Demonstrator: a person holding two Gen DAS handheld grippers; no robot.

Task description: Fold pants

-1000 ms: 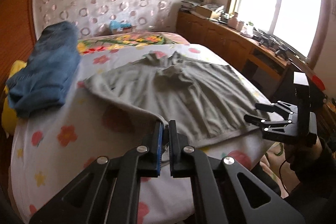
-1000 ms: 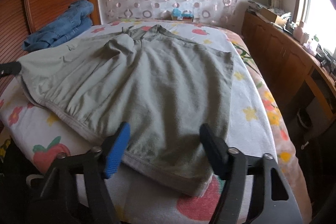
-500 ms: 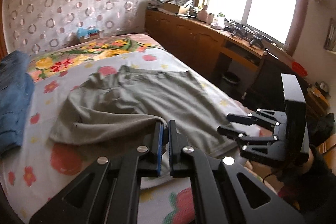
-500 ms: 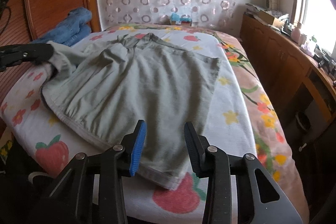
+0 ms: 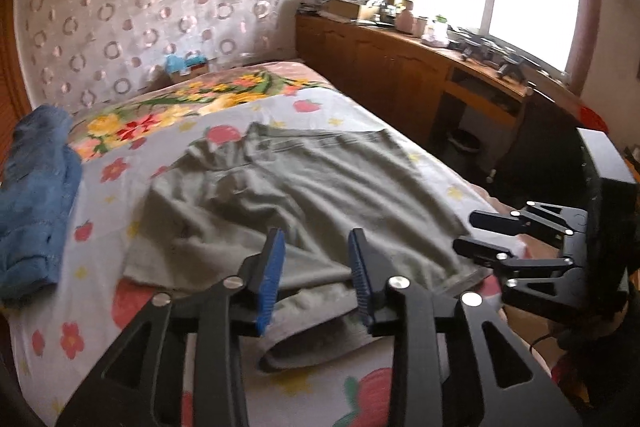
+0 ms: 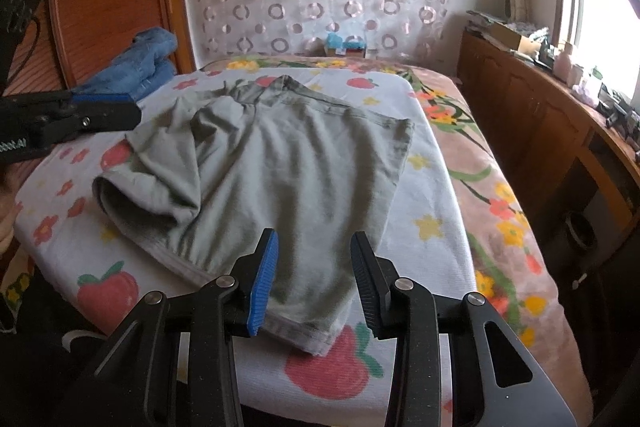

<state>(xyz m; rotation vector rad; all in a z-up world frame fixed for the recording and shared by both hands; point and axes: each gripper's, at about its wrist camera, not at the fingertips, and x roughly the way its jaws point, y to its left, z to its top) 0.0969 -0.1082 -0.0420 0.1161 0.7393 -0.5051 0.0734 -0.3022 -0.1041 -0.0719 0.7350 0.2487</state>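
1. The grey-green pants (image 6: 288,171) lie spread on the flower-and-strawberry bedspread (image 6: 432,227), folded over lengthwise, with a rumpled, bunched flap on their left side.
2. The left gripper (image 5: 316,275) is released, its jaws apart and gripping nothing, hovering above the near hem of the pants.
3. The right gripper (image 6: 312,279) is likewise spread wide and empty, poised over the near right corner of the pants.
4. A heap of blue denim (image 6: 140,67) rests at the far left of the bed, apart from the pants.
5. A wooden cabinet (image 6: 532,115) runs along the right wall under the window.
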